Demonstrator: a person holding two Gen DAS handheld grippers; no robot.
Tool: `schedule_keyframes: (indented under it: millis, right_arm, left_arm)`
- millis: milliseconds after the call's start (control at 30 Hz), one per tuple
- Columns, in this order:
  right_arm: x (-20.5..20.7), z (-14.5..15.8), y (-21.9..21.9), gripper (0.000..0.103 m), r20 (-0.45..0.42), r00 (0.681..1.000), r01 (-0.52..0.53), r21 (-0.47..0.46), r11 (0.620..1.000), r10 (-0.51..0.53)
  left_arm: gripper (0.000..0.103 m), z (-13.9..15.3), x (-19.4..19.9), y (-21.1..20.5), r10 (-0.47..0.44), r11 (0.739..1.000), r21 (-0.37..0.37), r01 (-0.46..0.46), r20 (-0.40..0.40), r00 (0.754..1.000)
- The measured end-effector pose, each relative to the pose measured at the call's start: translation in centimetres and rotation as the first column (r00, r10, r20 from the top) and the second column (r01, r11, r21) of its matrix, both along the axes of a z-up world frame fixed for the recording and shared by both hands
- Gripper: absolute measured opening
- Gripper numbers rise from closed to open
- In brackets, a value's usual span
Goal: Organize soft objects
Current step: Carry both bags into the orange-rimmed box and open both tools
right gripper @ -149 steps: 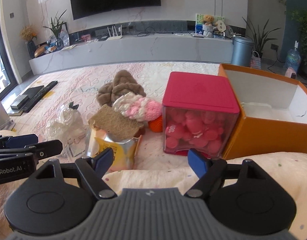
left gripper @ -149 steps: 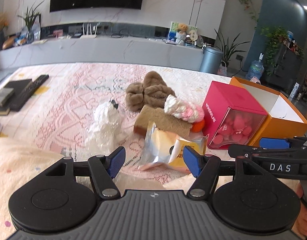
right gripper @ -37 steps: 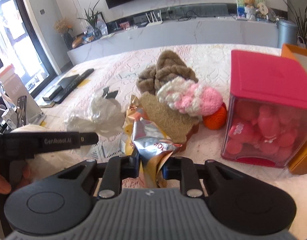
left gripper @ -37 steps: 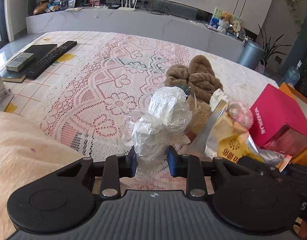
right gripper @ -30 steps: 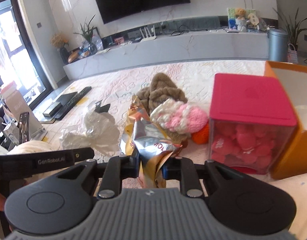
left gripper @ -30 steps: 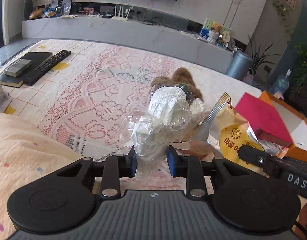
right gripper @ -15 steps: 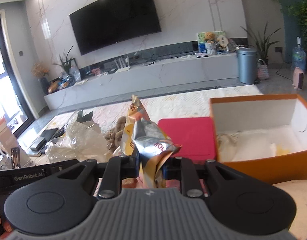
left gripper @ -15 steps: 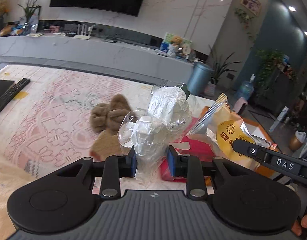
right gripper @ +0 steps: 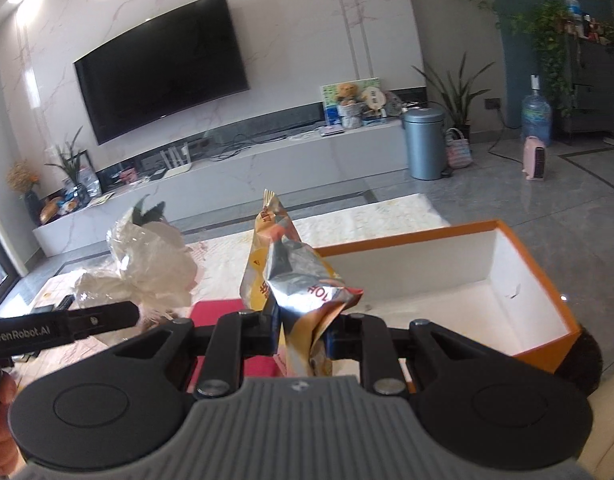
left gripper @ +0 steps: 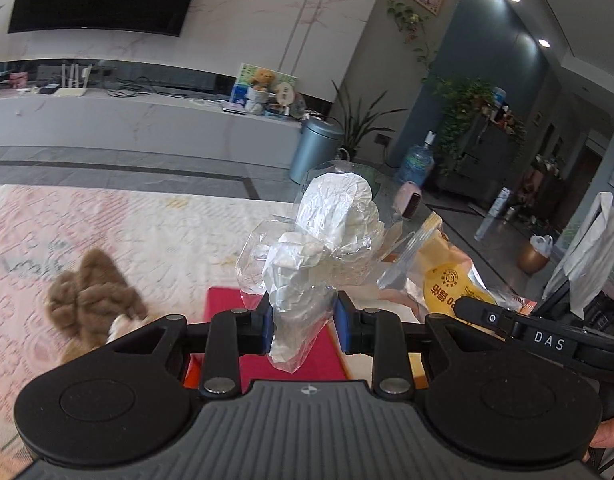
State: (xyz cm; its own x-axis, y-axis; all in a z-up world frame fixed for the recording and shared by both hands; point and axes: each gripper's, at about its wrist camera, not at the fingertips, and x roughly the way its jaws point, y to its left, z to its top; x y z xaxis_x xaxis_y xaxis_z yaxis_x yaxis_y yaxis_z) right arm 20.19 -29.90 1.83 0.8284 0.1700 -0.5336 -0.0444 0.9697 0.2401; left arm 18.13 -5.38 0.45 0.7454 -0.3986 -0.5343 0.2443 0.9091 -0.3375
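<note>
Now the left gripper [left gripper: 303, 326] has its blue pads clamped on a crumpled clear plastic bag [left gripper: 323, 248] stuffed with white wadding, and the bundle stands up tall between the fingers, clear of the table. Over on the other side, the right gripper [right gripper: 301, 334] is pinched tight on a yellow and silver snack packet [right gripper: 295, 276], narrow grip, packet poking upward and crinkled at the waist. The two loads ride side by side: from the right wrist view the plastic bag sits just left of the packet. Beyond the right gripper lies the orange box [right gripper: 547, 276], open, white inside. Below the left gripper a pink box lid [left gripper: 223, 298] shows, and further left a brown furry bundle [left gripper: 93, 292] rests on the lace tablecloth [left gripper: 107, 224].
</note>
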Motion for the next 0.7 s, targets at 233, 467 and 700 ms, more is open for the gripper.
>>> schedule_keyframes:
  millis: [233,467,700]
  right_arm:
    - [4.7,-1.4,-3.9,0.019,-0.102,0.990,0.098,0.042,0.994,-0.093]
    - [9.2,-4.0,-6.3,0.019,-0.219,0.964,0.156,0.022,0.987,-0.148]
    - [12.3,-7.2,-8.8,0.019,-0.342,0.913,0.198,-0.099,0.975,-0.220]
  left_arm:
    - [0.034,-0.9,5.1,-4.7,-0.106,0.994,0.009,0.107,-0.071,0.992]
    - [0.034,-4.1,8.5,-9.2,-0.156,0.987,-0.002,0.159,-0.201,0.967]
    - [0.034,-7.6,10.7,-13.5,-0.183,0.982,-0.021,0.186,-0.336,0.924]
